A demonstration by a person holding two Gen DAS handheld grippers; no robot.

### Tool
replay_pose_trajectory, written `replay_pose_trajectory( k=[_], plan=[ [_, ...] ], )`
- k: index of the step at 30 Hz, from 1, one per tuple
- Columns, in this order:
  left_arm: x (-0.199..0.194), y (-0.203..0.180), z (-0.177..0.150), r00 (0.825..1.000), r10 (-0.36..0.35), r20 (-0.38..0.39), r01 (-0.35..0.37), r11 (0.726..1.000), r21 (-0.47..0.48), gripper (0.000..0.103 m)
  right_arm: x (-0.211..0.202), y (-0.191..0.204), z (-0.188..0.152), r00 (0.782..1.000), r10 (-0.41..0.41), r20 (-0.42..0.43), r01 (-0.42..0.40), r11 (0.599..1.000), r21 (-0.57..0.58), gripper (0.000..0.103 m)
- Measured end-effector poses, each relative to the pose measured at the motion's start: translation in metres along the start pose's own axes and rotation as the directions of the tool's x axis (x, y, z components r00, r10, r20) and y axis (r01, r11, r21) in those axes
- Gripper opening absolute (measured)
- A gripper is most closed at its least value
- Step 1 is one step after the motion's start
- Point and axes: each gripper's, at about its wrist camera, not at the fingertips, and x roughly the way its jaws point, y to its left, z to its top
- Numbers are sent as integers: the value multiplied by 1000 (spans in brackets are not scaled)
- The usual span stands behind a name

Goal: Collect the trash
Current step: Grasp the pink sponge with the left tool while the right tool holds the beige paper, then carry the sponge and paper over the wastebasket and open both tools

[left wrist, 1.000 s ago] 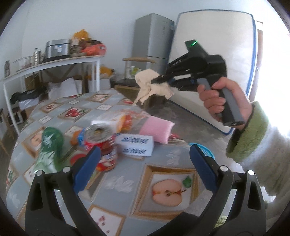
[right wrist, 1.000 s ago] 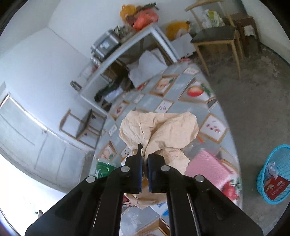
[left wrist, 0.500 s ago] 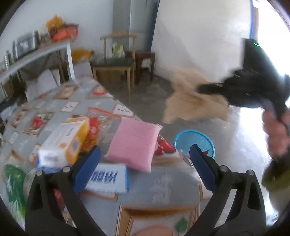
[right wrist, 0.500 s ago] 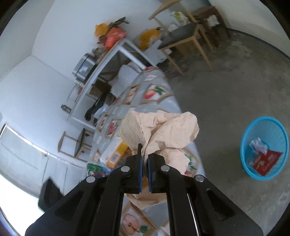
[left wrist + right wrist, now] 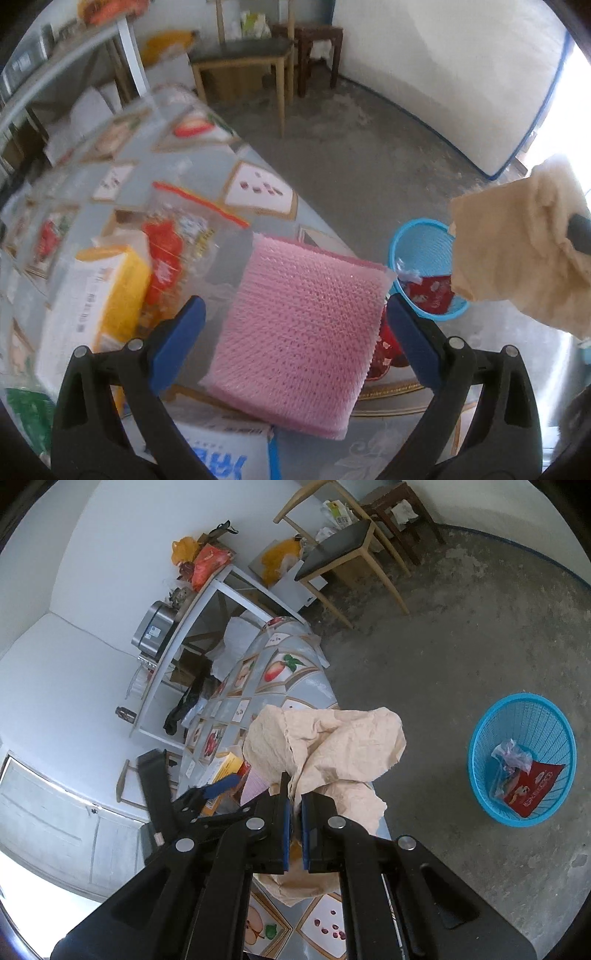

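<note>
Right gripper [image 5: 294, 825] clamped tight on the crumpled tan paper [image 5: 332, 749] — held in the air off the table [image 5: 295, 686] edge, the blue basket [image 5: 554, 716] well apart on the floor. Left gripper [image 5: 293, 325] — jaws wide, empty — hangs above the pink bubble wrap [image 5: 303, 332] on that table.

left tool [image 5: 293, 334]: I swung it from the can and green bag over to the pink bubble-wrap pad [image 5: 299, 336], tilted steeper | right tool [image 5: 294, 825]: I carried the crumpled paper [image 5: 328, 749] off the surface [image 5: 295, 686] edge toward the blue basket [image 5: 522, 760]
</note>
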Motion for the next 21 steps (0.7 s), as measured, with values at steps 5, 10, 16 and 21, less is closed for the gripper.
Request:
replay_pose_trajectory(
  k=[5, 10, 16, 21],
  plan=[
    [18, -2, -3, 998, -12, -66, 13, 1000, 17, 94, 1, -2, 0, 1000, 0, -1, 0, 1000, 5, 5],
    [25, -10, -6, 998, 4, -67, -1, 999, 43, 93, 2, -8, -2, 1000, -2, -6, 2, 1000, 26, 5],
    [19, -12, -6, 999, 21, -47, -18, 999, 47, 84, 3, -16, -3, 1000, -2, -12, 2, 999, 48, 5],
    [8, -14, -7, 1000, 14, -21, -13, 999, 31, 83, 1, -25, -1, 1000, -13, 5, 13, 998, 66, 5]
  ],
)
